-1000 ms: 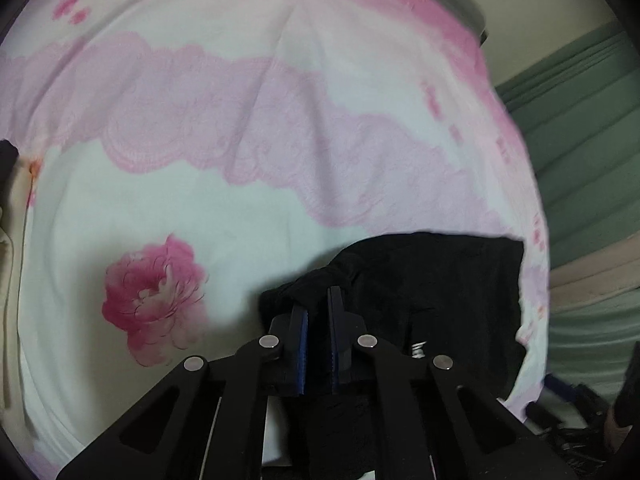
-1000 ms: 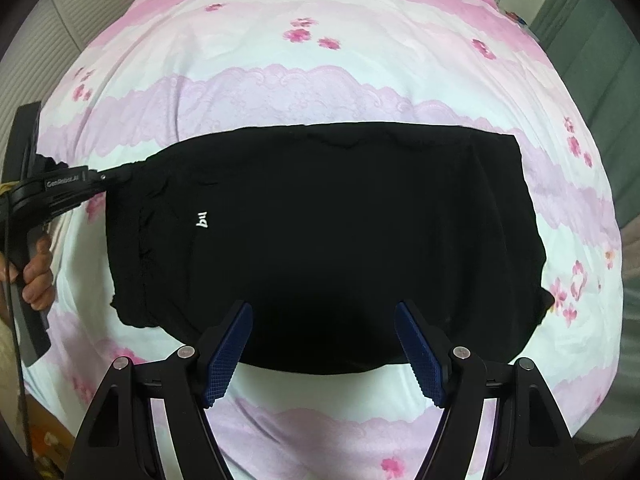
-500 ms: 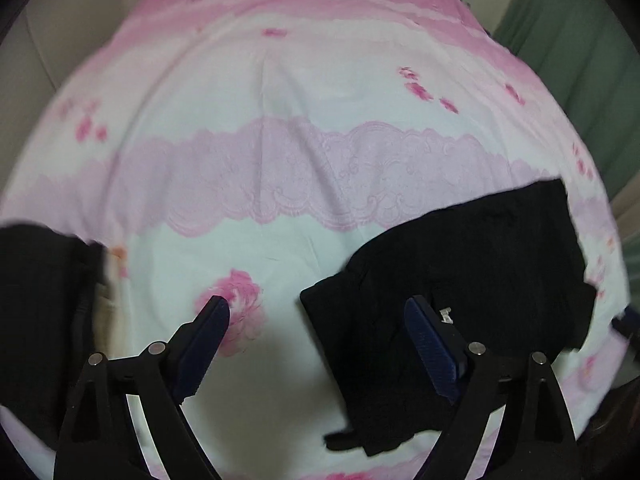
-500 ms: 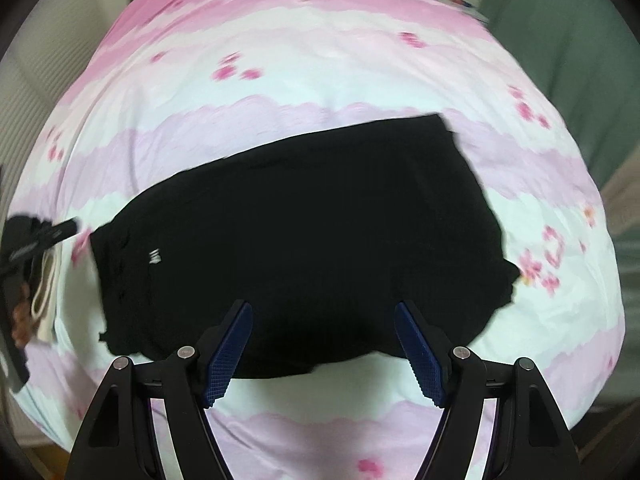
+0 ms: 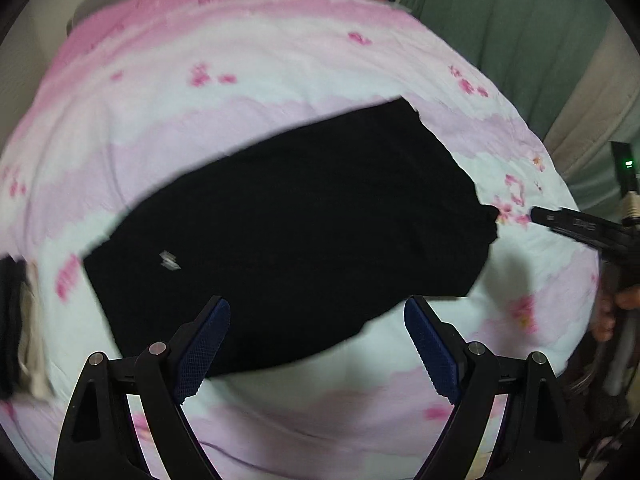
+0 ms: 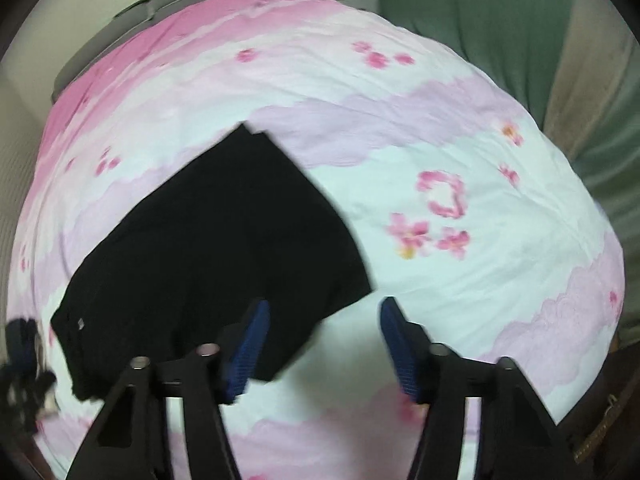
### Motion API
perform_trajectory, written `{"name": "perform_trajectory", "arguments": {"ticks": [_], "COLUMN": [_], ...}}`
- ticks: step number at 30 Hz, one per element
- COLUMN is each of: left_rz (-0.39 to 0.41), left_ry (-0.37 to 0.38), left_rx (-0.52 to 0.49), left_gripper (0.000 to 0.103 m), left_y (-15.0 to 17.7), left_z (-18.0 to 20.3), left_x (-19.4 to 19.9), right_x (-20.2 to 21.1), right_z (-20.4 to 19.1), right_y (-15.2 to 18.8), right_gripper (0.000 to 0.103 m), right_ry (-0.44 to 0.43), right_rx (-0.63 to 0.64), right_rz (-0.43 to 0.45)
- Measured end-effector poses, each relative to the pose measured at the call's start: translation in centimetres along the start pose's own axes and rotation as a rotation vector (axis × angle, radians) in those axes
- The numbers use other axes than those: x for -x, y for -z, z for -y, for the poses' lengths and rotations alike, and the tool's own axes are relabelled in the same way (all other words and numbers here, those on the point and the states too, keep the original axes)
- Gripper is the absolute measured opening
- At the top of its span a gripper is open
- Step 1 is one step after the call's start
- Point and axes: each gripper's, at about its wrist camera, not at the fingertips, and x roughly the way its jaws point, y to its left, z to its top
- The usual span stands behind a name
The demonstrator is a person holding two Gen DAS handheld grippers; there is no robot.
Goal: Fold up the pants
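Note:
The black pants lie flat in a folded rectangle on the pink floral bedspread, with a small white logo near the left end. My left gripper is open and empty, above the near edge of the pants. My right gripper is open and empty, over the near right corner of the pants. The right gripper also shows in the left wrist view, just right of the pants' right corner.
Green and beige curtains hang right of the bed. A pile of dark and cream clothes lies at the bed's left edge; it also shows in the right wrist view. A grey headboard is at the far end.
My left gripper let go of the pants' left corner, opened and pulled back and up. My right gripper swung toward the right end of the pants. The pants stay flat.

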Motion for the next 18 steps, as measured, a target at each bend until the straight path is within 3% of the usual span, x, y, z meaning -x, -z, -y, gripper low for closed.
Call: {"name": "perform_trajectory", "arguments": {"ticks": [5, 11, 12, 13, 14, 18], "left_rz": [-0.031, -0.052, -0.059, -0.067, -0.074, -0.091], "left_ry": [-0.063, -0.139, -0.143, -0.146, -0.147, -0.15], "left_rx": [-0.009, 0.022, 0.032, 0.042, 0.049, 0.043], "left_gripper": [0.089, 0.089, 0.089, 0.089, 0.089, 0.089], "left_y": [0.1, 0.7, 0.7, 0.8, 0.8, 0.6], "left_z": [3.8, 5.2, 5.4, 5.6, 5.8, 7.0], "left_x": [-1.0, -0.9, -1.1, -1.2, -1.3, -1.7], "right_x": [-5.5, -10.5, -11.2, -11.8, -12.4, -11.4], "right_z": [2.8, 3.0, 3.1, 3.2, 3.3, 4.0], "right_y": [-1.7, -2.6, -2.8, -3.0, -3.1, -2.8], "right_gripper": [0.04, 0.038, 0.034, 0.018, 0.008, 0.005], "right_ry": [-0.054, -0.126, -0.126, -0.136, -0.153, -0.167], "right_rx": [0.0, 0.0, 0.0, 0.0, 0.001, 0.026], "right_rz": [-0.086, -0.158, -0.165, -0.176, -0.195, -0.155]}}
